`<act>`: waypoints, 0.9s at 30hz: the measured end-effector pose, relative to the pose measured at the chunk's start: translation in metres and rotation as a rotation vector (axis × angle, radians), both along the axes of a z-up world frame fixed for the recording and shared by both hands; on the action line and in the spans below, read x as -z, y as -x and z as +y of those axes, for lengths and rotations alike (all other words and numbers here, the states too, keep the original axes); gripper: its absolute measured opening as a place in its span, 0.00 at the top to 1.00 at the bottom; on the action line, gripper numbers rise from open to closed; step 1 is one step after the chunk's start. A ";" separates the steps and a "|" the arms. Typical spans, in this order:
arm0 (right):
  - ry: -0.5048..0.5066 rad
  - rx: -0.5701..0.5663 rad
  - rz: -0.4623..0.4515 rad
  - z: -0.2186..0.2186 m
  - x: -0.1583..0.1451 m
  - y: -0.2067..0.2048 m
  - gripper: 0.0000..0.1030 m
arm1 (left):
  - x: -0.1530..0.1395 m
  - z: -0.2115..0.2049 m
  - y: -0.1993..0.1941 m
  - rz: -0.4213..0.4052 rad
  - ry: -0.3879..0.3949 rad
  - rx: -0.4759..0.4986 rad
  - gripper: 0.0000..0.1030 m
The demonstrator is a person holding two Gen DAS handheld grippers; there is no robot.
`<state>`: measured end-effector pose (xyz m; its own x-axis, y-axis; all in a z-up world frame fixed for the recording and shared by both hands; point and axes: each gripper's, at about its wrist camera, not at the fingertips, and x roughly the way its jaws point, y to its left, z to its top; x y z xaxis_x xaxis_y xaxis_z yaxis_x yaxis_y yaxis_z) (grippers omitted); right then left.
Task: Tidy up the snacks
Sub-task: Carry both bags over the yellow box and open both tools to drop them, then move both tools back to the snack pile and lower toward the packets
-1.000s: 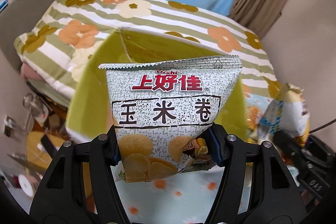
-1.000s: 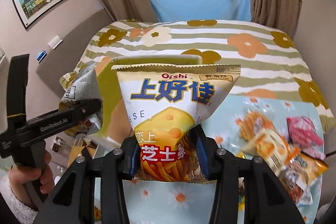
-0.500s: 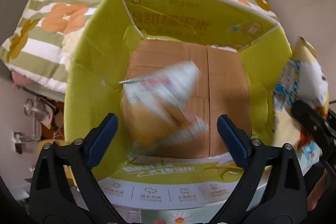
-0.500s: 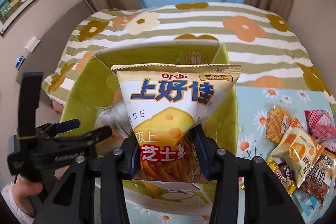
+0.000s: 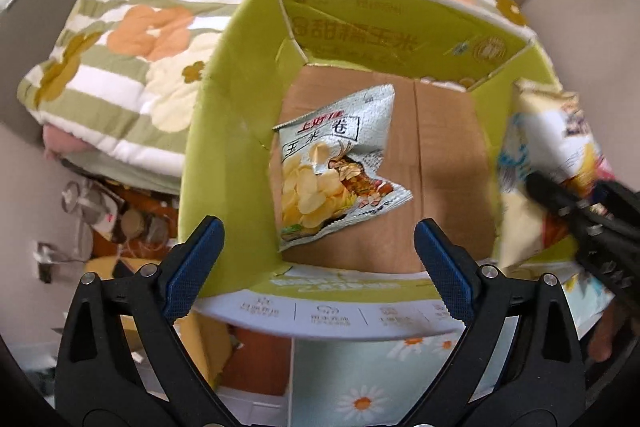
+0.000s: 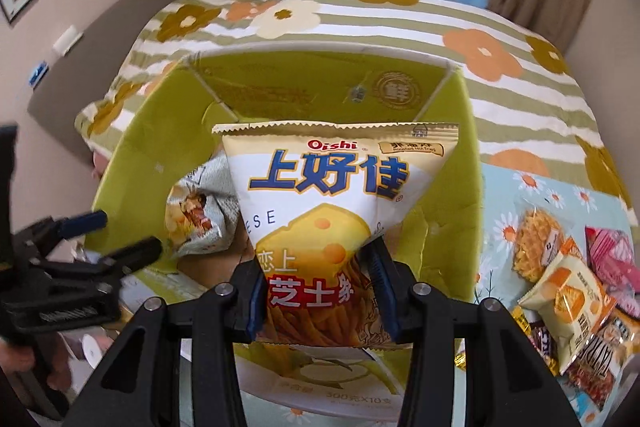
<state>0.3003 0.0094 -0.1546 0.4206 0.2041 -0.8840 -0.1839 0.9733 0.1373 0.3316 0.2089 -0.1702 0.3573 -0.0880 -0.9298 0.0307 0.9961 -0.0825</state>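
Observation:
An open green cardboard box stands at the edge of the flowered table. On its brown floor lies a grey corn-roll snack bag, crumpled and free. Above the box's near rim my left gripper hangs open with nothing between its fingers. My right gripper is shut on the lower part of a yellow Oishi cheese-stick bag, held upright over the box's right side.
Several loose snack packets lie on the daisy-print cloth to the right of the box. A striped flowered quilt lies behind the box. Clutter on the floor shows at the left, beyond the table edge.
My left gripper opened and let go of the grey bag, which dropped into the box. Both grippers came down over the box; the right one still holds the cheese bag.

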 end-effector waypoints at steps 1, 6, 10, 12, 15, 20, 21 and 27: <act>0.005 -0.003 -0.005 0.002 0.002 0.000 0.60 | -0.002 0.002 0.001 -0.006 0.001 -0.004 0.07; 0.000 0.050 -0.006 -0.002 0.011 0.001 0.18 | -0.014 0.009 0.011 -0.029 -0.010 -0.026 0.07; -0.019 0.059 -0.031 -0.005 0.008 0.009 0.01 | -0.020 0.017 0.021 -0.050 0.033 -0.056 0.07; -0.027 0.072 -0.047 -0.007 0.007 0.016 0.01 | -0.022 0.018 0.027 -0.058 0.034 -0.056 0.07; -0.055 0.127 -0.042 -0.013 0.007 0.024 0.01 | -0.026 0.015 0.034 -0.068 0.022 -0.048 0.07; -0.045 0.139 -0.031 -0.022 -0.002 0.036 0.01 | -0.039 0.013 0.046 -0.099 0.026 -0.042 0.07; -0.047 0.134 -0.037 -0.024 -0.006 0.039 0.01 | -0.042 0.012 0.048 -0.105 0.029 -0.037 0.07; -0.092 0.154 -0.101 -0.036 -0.033 0.066 0.01 | -0.059 -0.007 0.061 -0.159 0.041 0.032 0.07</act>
<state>0.2342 -0.0268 -0.1220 0.5388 0.2086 -0.8162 -0.0507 0.9751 0.2157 0.2704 0.2018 -0.1109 0.4965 -0.1389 -0.8569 0.0784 0.9903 -0.1151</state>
